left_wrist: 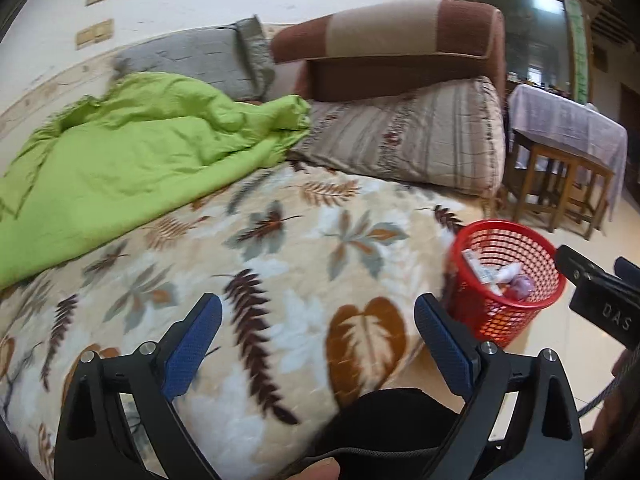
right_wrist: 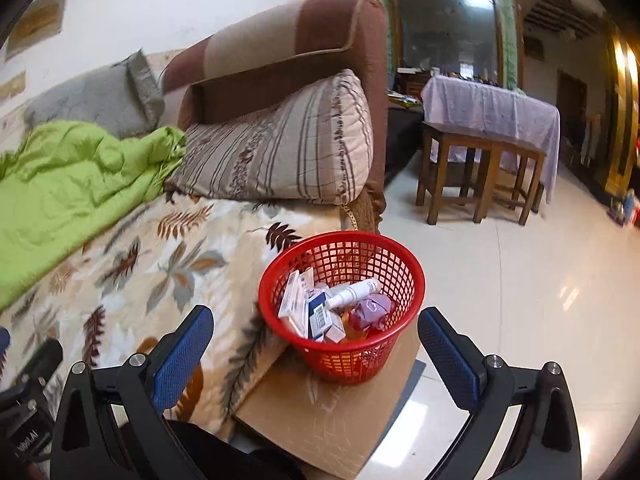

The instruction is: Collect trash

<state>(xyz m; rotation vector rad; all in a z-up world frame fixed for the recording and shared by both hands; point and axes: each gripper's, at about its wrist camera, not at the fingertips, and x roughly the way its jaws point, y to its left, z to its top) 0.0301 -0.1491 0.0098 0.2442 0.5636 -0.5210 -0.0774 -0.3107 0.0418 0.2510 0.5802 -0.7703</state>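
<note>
A red mesh basket (right_wrist: 400, 280) stands on a cardboard sheet (right_wrist: 320, 408) beside the bed; in the left wrist view the basket (left_wrist: 540, 264) shows at the right. Inside lie small cartons (right_wrist: 298, 300), a white tube (right_wrist: 354, 292) and a crumpled purple wrapper (right_wrist: 372, 308). My right gripper (right_wrist: 316, 324) is open just short of the basket, nothing between its blue pads. My left gripper (left_wrist: 318, 312) is open over the leaf-patterned blanket (left_wrist: 280, 248), holding nothing. The right gripper's black body (left_wrist: 600, 300) shows at the left wrist view's right edge.
A green quilt (left_wrist: 120, 160) lies crumpled on the bed's left. A striped pillow (left_wrist: 408, 136) and a brown bolster (left_wrist: 384, 40) sit at the head. Wooden stools (right_wrist: 480, 176) under a cloth-covered table (right_wrist: 492, 112) stand on the tiled floor (right_wrist: 540, 300).
</note>
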